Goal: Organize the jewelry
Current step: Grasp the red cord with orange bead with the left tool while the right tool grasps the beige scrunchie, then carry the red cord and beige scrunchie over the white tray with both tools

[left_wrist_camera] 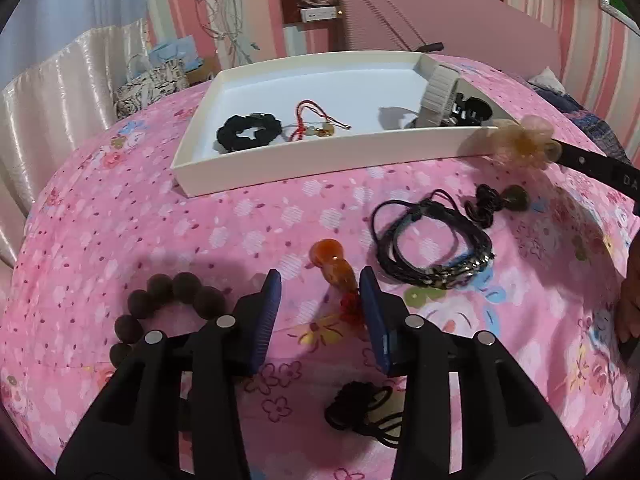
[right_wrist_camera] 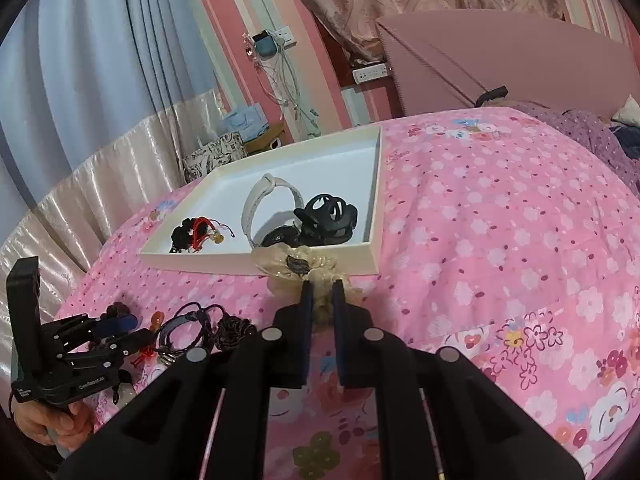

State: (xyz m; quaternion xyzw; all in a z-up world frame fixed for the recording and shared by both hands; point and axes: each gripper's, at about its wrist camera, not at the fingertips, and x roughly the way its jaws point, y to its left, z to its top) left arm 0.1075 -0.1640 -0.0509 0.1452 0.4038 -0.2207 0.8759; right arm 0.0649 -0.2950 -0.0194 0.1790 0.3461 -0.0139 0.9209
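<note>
- right gripper (right_wrist_camera: 322, 300) is pinching the beige scrunchie (right_wrist_camera: 296, 270) beside the white tray (right_wrist_camera: 372, 216).
- left gripper (left_wrist_camera: 320, 292) is standing spread around the orange pendant (left_wrist_camera: 334, 266), pads not touching.

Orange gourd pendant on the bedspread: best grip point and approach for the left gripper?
Grip the orange gourd pendant at its narrow waist between the two bulbs, probably from above with one finger each side. It lies flat on the bedspread, long axis pointing away between the left gripper fingers, red tassel nearest. The waist keeps the pads from sliding off the rounded bulbs.
</note>
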